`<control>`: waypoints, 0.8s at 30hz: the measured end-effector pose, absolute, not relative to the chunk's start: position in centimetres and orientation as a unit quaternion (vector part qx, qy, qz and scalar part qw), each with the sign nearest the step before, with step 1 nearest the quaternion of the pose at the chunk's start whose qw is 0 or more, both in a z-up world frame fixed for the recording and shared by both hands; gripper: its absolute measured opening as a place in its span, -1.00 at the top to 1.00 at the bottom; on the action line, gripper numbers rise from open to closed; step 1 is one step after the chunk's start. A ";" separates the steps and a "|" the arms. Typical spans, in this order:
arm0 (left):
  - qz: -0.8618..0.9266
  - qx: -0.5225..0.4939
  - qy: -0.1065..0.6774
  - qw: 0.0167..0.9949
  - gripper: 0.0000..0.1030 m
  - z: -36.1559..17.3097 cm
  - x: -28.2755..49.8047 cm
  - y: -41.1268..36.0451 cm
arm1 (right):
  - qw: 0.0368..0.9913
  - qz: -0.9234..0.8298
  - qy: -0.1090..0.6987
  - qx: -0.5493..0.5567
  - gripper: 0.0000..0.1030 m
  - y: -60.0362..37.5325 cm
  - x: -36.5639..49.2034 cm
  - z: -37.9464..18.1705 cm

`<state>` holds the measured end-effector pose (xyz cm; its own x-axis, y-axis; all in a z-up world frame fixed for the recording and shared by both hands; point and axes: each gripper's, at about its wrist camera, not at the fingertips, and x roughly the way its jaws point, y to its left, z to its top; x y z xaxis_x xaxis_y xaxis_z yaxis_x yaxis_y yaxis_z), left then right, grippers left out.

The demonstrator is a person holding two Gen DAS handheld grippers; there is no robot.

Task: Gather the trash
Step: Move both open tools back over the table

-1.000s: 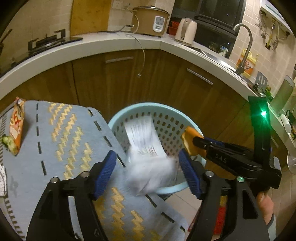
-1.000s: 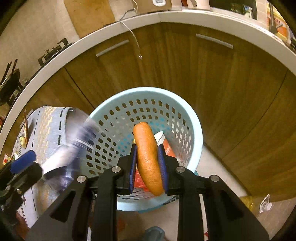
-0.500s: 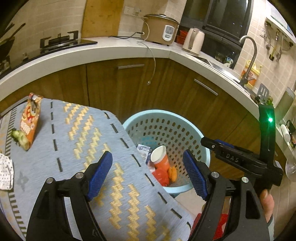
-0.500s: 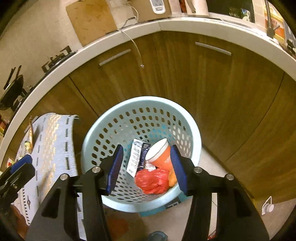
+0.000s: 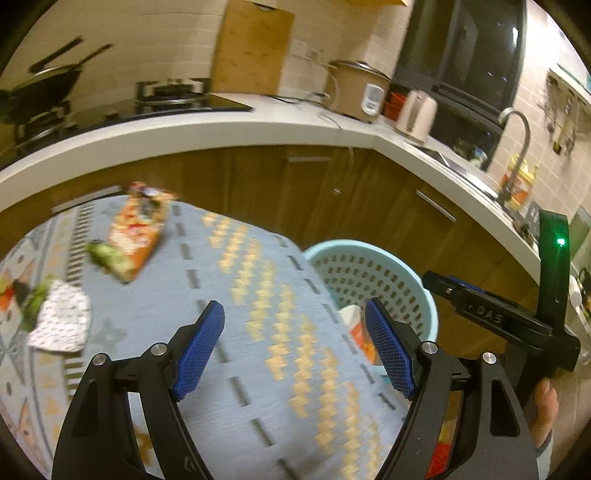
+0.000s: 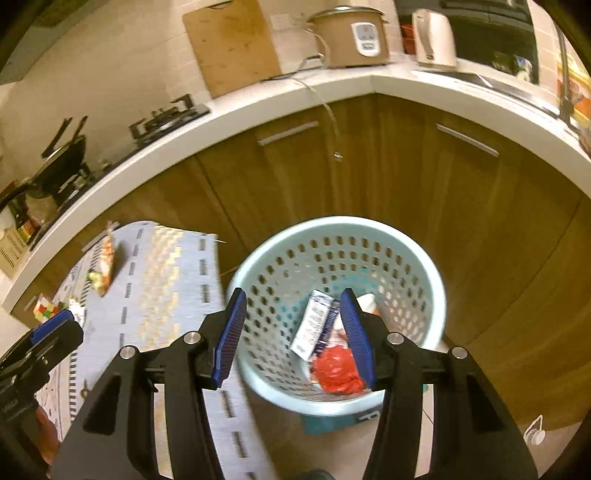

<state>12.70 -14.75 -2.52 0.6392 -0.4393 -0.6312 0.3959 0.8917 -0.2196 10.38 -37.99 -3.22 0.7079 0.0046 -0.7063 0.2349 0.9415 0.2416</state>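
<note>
A long white kitchen tabletop [image 6: 424, 88] curves around the room above brown wooden cabinets [image 6: 424, 192], carrying a rice cooker [image 6: 352, 35], a pale kettle [image 6: 434, 35] and a wooden cutting board [image 6: 234, 44] leaning on the tiled wall. In front of it stands a lower tabletop under a light blue cloth [image 5: 258, 350] with gold zigzags and dark dashes. Just beside its edge, on the floor, sits a pale blue perforated basket [image 6: 399, 240]. Inside the basket lie a white-and-purple wrapper [image 6: 314, 323], a crumpled red bag [image 6: 338, 371] and an orange paper cup [image 5: 354, 326], only partly visible. The left tongs [image 5: 295, 350] hang released over the cloth, their blue pads wide apart with nothing between them. The right tongs [image 6: 293, 334] are released too, above the basket's near rim, empty. More trash remains on the cloth's far side: an orange snack bag [image 5: 138, 229] with a green scrap [image 5: 107, 254] touching its lower end, and nearer, a small white patterned wrapper [image 5: 61, 319]. A colourful cube [image 6: 46, 310] sits at the cloth's far left edge in the right wrist view.
</note>
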 end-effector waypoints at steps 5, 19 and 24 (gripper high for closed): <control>-0.182 -0.046 0.342 0.921 -0.49 -1.7 12.3 -9.7 | 0.918 -0.021 0.373 0.134 0.05 -33.8 11.6 -1.9; -0.052 -0.095 0.363 0.926 -0.05 -3.2 14.7 6.3 | 0.919 0.082 0.382 0.049 0.05 -20.8 15.7 -1.4; -0.061 -0.072 0.387 0.917 -0.04 -4.8 17.6 7.8 | 0.917 0.109 0.383 0.010 0.05 -16.9 18.1 -1.2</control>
<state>17.61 7.80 -4.83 0.6924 -0.1682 -0.7017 0.0560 0.9820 -0.1802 18.08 -16.87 -1.18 0.6831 0.2076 -0.7001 -0.1929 0.9760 0.1012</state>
